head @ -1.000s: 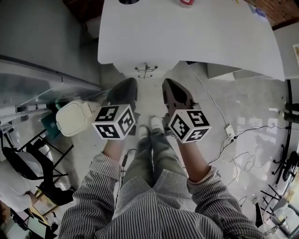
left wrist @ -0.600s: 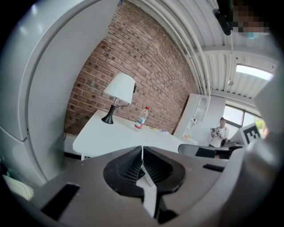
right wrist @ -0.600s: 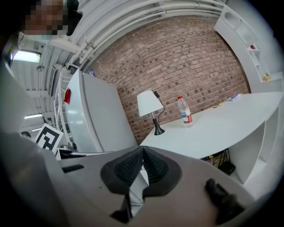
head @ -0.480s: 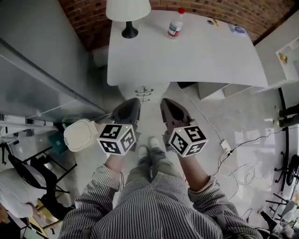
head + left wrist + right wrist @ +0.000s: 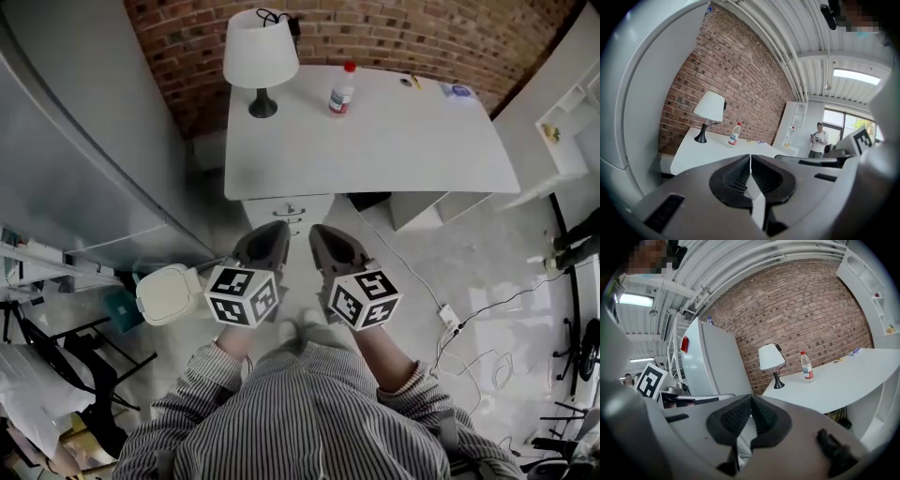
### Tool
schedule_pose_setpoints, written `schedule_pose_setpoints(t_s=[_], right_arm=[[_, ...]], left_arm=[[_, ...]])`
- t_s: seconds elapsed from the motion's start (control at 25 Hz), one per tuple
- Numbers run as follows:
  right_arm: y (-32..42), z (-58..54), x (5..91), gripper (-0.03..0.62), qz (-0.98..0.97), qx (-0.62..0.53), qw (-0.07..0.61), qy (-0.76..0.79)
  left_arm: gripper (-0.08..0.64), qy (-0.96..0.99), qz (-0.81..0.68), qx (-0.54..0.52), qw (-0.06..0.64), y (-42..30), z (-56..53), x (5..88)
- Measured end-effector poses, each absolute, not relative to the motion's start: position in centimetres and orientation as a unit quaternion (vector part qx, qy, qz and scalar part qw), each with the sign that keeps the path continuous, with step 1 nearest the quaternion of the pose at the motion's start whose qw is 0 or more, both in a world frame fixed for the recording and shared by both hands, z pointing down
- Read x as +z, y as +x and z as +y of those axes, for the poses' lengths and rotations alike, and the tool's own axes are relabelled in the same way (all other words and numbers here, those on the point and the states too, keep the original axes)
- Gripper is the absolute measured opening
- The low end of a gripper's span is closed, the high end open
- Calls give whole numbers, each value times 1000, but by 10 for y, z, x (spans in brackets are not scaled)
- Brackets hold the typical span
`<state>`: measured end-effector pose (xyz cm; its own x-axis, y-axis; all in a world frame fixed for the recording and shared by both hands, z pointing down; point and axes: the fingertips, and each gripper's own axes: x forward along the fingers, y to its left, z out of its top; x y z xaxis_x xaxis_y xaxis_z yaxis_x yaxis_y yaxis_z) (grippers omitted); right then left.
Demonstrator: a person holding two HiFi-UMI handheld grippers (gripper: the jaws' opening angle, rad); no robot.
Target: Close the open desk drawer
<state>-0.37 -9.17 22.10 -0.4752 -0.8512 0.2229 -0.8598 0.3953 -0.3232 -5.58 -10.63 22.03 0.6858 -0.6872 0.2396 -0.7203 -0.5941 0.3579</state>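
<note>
Straight ahead, at twelve o'clock, the drawer (image 5: 288, 208) seems to jut from under the worktop (image 5: 375, 141). Left tongs (image 5: 272, 232) and right tongs (image 5: 321, 234) are pinched together, empty; step closer, then push its front squarely, centred.

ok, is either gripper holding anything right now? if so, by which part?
Nothing is held. The left gripper and the right gripper each have their jaws together with nothing between them, and both are short of the desk.
</note>
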Motion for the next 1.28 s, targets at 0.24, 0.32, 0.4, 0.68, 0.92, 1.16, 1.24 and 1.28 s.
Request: schedule_pose_setpoints(t_s=[0.24, 0.32, 0.4, 0.68, 0.92, 1.16, 1.24, 1.28], right_arm=[[-7, -82, 207, 15, -850, 187, 20, 493], [-5, -81, 204, 17, -852, 187, 21, 489], [-1, -79, 202, 15, -853, 188, 21, 487], [17, -75, 198, 16, -858, 185, 26, 478], [28, -69, 200, 17, -861, 182, 28, 473], [28, -66, 198, 15, -866, 187, 24, 464], [29, -66, 198, 15, -867, 187, 23, 462], [31, -66, 198, 15, -867, 187, 22, 462]], left_arm=[[17, 887, -404, 37, 221, -59, -96, 211], [17, 884, -408, 37, 226, -57, -94, 212], [17, 881, -414, 38, 227, -54, -89, 212], [17, 871, -431, 34, 234, -48, -82, 211], [17, 872, -431, 39, 229, -38, -71, 211], [17, 872, -428, 50, 231, -30, -64, 214], [15, 872, -428, 52, 231, -29, -62, 215], [17, 872, -429, 53, 230, -29, -62, 215]])
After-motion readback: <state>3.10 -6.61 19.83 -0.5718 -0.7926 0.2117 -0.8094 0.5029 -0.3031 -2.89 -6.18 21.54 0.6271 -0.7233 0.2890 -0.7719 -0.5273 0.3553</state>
